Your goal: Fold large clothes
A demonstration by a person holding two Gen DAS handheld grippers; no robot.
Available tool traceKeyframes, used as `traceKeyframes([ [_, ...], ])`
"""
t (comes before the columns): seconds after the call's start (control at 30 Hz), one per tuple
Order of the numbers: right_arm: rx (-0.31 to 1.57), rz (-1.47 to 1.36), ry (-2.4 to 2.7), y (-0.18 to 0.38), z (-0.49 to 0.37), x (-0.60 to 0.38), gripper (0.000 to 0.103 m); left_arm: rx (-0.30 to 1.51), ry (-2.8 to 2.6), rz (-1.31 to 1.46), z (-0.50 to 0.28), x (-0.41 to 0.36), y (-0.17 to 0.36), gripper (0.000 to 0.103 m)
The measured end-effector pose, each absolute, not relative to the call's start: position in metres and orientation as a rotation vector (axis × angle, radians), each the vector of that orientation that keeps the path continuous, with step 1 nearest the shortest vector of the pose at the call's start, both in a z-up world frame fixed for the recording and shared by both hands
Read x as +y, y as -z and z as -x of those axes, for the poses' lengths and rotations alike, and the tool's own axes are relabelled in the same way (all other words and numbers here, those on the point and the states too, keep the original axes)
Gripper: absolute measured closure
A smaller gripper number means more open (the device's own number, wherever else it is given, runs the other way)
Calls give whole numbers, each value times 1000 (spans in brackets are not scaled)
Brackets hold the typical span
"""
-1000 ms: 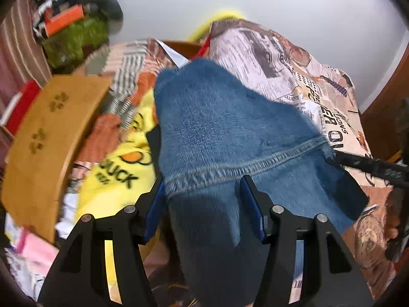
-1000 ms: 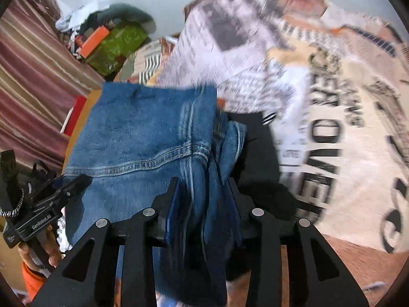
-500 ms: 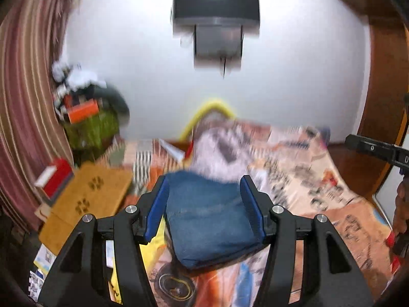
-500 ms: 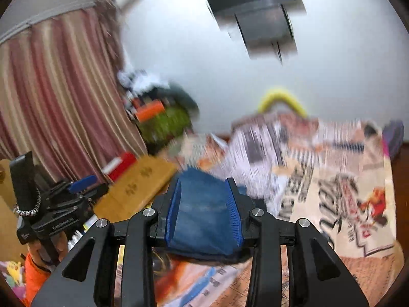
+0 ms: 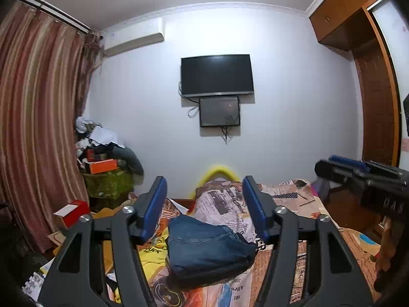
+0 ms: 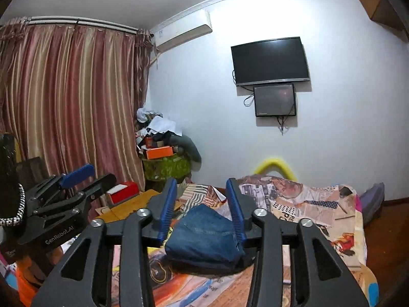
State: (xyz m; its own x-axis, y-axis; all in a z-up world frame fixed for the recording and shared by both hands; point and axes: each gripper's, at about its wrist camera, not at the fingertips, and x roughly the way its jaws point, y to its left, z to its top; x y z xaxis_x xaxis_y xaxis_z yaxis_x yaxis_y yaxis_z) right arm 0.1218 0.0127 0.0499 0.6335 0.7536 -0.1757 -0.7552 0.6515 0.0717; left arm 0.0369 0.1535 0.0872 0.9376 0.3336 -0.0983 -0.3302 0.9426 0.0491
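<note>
Cluttered bed [image 5: 294, 199], spread with a newspaper-print cover and strewn with other cloth. Little flat, bare room on it, so a risk of the folded bundle sagging over the humps beneath and losing its shape.

Folded jeans [image 5: 207, 243] lying on the bed near its foot, thick edge toward the cameras, partly over a yellow printed garment [image 5: 153, 253]. Top layer bulged rather than flat; likely to spring open if left unpressed. Lifting the bundle could also drag the yellow garment along, since the two touch.

Wooden board [image 6: 127, 206] just beside the bed on the curtain side, with a red box [image 6: 122, 192] at its far end. A wide swing that way could knock the box off.

Left gripper [image 5: 204, 204] raised clear of the denim, jaws apart and widening, nothing between them. Right gripper [image 6: 202, 204] likewise above the bundle, jaws opening, empty; the jeans only appear framed between the fingers, well below them. Both close together in the air, each visible in the other's view, so a hasty reach back down could clash them or snag a loose fold.
</note>
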Motion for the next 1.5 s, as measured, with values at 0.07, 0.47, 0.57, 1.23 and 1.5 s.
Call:
traceKeyframes([
  [0.07, 196, 19, -839, -45, -120, 15, 45, 94, -361, -21, -29, 151, -85, 33],
  [0.47, 176, 17, -712, -42, -111, 4, 0, 99, -402, 43, -16, 147, -71, 2],
  [0.57, 180, 22, -707, -39, -110, 1, 0, 105, -405, 44, -18, 145, -70, 2],
  [1.23, 208, 23, -691, -28, -104, -4, 0, 133, -409, 50, -24, 142, -57, 1],
  [1.5, 224, 31, -688, -28, -104, -4, 0, 151, -417, 69, -27, 148, -53, 1],
])
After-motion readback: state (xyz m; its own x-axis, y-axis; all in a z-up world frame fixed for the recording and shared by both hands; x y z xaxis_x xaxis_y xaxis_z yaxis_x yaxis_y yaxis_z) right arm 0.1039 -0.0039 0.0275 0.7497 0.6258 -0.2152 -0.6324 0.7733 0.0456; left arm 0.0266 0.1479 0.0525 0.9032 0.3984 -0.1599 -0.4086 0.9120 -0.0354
